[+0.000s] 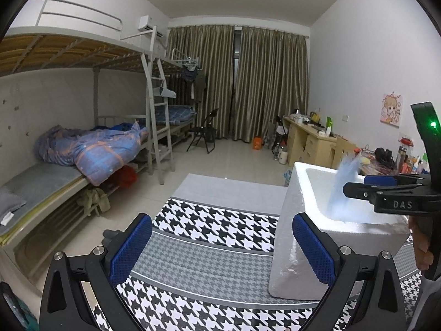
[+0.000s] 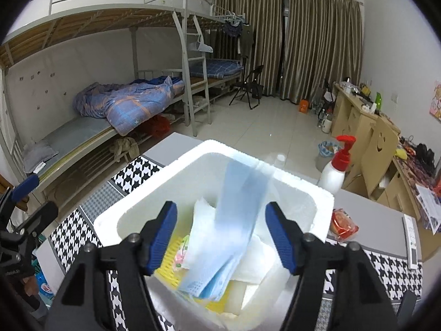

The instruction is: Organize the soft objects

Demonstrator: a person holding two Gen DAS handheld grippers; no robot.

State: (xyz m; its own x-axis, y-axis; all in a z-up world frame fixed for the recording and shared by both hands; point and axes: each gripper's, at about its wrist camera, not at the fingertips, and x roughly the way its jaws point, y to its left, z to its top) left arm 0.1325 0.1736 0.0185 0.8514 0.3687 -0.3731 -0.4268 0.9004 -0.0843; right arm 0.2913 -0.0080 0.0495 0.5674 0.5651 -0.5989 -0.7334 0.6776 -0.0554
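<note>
A white foam box [image 2: 215, 146] stands on a houndstooth mat [image 1: 209, 248] on the table. My right gripper [image 2: 221, 207] hovers over the box's opening, open. A light blue soft sheet [image 2: 242, 187], blurred, hangs loose between its pads without touching them, its lower end on the pile inside. The box also holds white tissue [image 2: 204, 212] and a yellow item [image 2: 168, 259]. In the left wrist view the same blue sheet [image 1: 344, 182] shows beside the right gripper [image 1: 355, 186] above the box [image 1: 286, 234]. My left gripper [image 1: 220, 220] is open and empty over the mat, left of the box.
A white pump bottle with a red top [image 2: 335, 171] and a red packet [image 2: 343, 224] sit right of the box, with a white flat device [image 2: 412, 240] further right. Bunk beds [image 1: 82, 151] line the left wall, and cluttered desks [image 1: 311, 138] line the right.
</note>
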